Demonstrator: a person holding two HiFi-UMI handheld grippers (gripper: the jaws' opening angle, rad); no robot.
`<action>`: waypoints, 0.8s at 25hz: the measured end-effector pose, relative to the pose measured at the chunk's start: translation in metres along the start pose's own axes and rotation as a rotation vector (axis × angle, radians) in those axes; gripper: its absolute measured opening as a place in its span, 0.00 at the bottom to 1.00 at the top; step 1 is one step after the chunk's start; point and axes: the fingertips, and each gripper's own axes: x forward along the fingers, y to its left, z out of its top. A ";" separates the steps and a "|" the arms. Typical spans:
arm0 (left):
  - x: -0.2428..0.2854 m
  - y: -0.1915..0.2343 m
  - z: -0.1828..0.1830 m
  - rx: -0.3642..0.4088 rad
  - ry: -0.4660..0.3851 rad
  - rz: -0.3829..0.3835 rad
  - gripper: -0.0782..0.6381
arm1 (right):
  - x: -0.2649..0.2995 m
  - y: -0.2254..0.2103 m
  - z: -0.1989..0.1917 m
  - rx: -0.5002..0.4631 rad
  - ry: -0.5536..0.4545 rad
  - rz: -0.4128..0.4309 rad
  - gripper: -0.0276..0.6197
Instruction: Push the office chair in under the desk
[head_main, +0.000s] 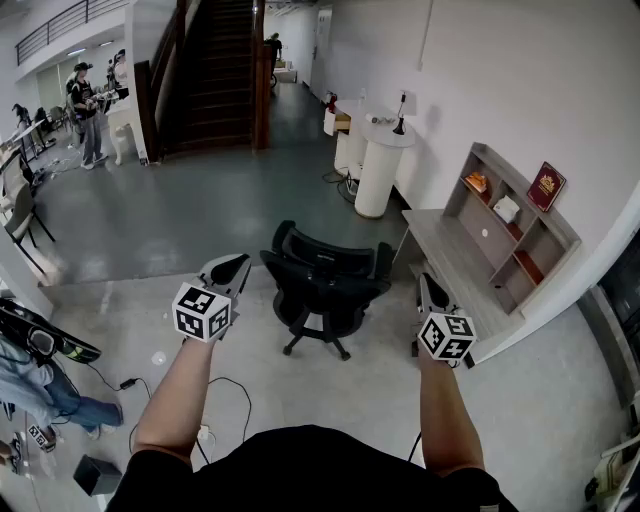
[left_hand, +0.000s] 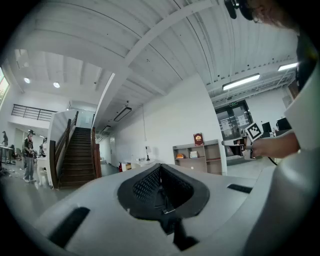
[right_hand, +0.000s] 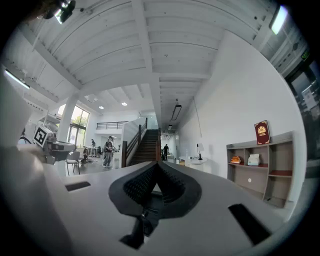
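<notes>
A black office chair (head_main: 325, 285) stands on the grey floor, a short way out from the light wood desk (head_main: 450, 270) at the right wall. In the head view my left gripper (head_main: 236, 266) hangs in the air just left of the chair's back, shut and holding nothing. My right gripper (head_main: 428, 285) floats to the chair's right, over the desk's front edge, also shut and empty. Neither touches the chair. Both gripper views point level across the room, and the chair is not in them. The left gripper (left_hand: 160, 167) and the right gripper (right_hand: 157, 164) each show their pads pressed together.
A shelf unit (head_main: 510, 225) with a red book (head_main: 547, 186) sits on the desk. A white round column table (head_main: 380, 160) stands beyond. Cables and a plug (head_main: 130, 383) lie on the floor at the left. A staircase (head_main: 215, 70) and people stand far back.
</notes>
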 end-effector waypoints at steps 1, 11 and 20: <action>0.002 0.000 0.000 0.000 -0.001 0.002 0.13 | 0.002 0.000 0.001 -0.015 -0.002 0.003 0.06; 0.015 -0.016 -0.008 -0.013 0.013 0.010 0.13 | 0.002 -0.022 -0.004 -0.015 0.004 0.022 0.06; 0.029 -0.017 -0.014 -0.031 0.017 0.029 0.13 | 0.013 -0.032 -0.012 0.014 0.011 0.056 0.06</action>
